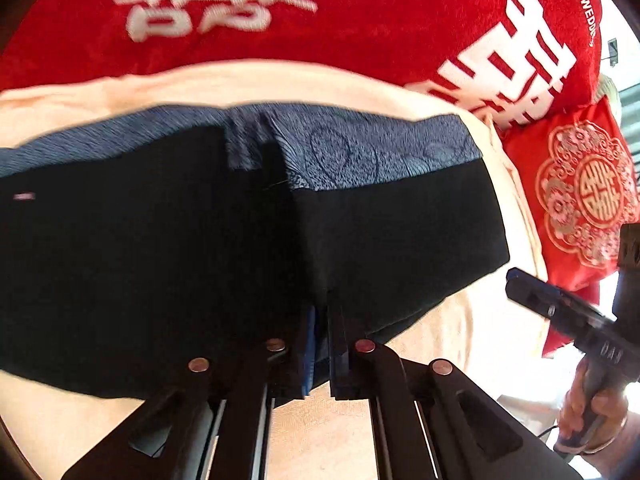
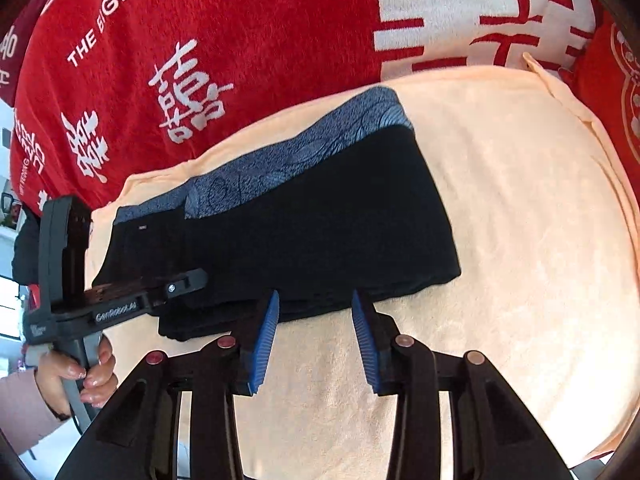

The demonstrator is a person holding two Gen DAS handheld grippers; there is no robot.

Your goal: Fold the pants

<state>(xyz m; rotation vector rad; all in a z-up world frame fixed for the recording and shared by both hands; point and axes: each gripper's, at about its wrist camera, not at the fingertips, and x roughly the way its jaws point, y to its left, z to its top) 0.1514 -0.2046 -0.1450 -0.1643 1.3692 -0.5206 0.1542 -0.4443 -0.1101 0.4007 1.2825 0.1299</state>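
The black pants (image 1: 160,240) with a blue patterned waistband (image 1: 360,152) lie folded on a peach towel (image 1: 280,80). My left gripper (image 1: 320,312) is shut on their near edge, and dark cloth is pinched between its pads. From the right wrist view the pants (image 2: 320,220) run slantwise, and the left gripper (image 2: 196,278) sits on their left end. My right gripper (image 2: 315,294) is open, its blue pads (image 2: 266,336) apart. Its tips reach the pants' near edge, with bare towel showing between the fingers. In the left wrist view the right gripper (image 1: 520,284) hovers just off the pants' right corner.
A red blanket (image 2: 240,20) with white characters lies beyond the peach towel (image 2: 520,200). A red patterned cushion (image 1: 580,192) sits at the right. A person's hand (image 2: 92,376) holds the left gripper's handle, and another hand (image 1: 592,408) holds the right one.
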